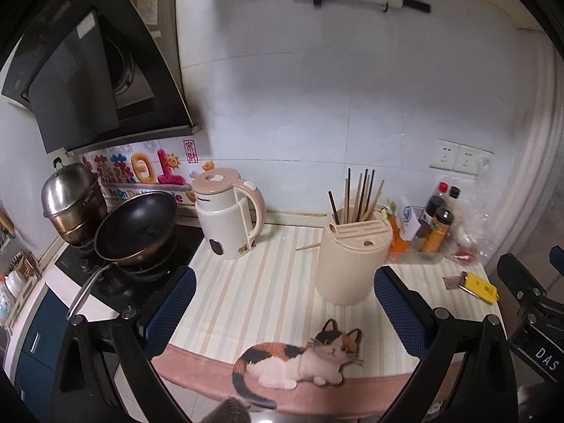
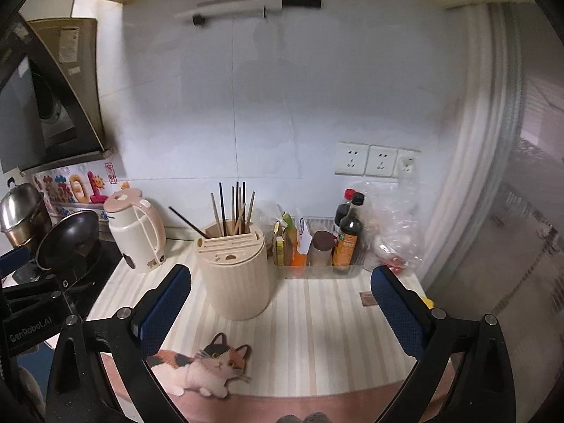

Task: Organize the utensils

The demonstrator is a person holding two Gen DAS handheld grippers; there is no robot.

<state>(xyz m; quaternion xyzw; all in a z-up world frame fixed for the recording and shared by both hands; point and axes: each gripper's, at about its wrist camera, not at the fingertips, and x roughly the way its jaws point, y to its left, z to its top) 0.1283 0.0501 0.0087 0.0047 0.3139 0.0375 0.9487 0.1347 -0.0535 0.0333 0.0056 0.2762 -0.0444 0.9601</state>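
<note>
A cream utensil holder (image 1: 350, 257) (image 2: 234, 271) stands on the striped counter mat with several wooden and black chopsticks (image 1: 359, 195) (image 2: 234, 209) upright in its back slot. One wooden chopstick (image 1: 307, 246) lies on the mat just left of the holder. A black chopstick (image 2: 187, 221) leans behind the holder's left side. My left gripper (image 1: 285, 310) is open and empty, held above the mat in front of the holder. My right gripper (image 2: 280, 312) is open and empty, just right of the holder's front.
A cream kettle (image 1: 231, 213) (image 2: 135, 234) stands left of the holder. A wok (image 1: 135, 227) and steel pot (image 1: 72, 199) sit on the stove at left. A clear tray of sauce bottles (image 2: 319, 246) is at the back right. A yellow item (image 1: 481, 287) lies at the right edge.
</note>
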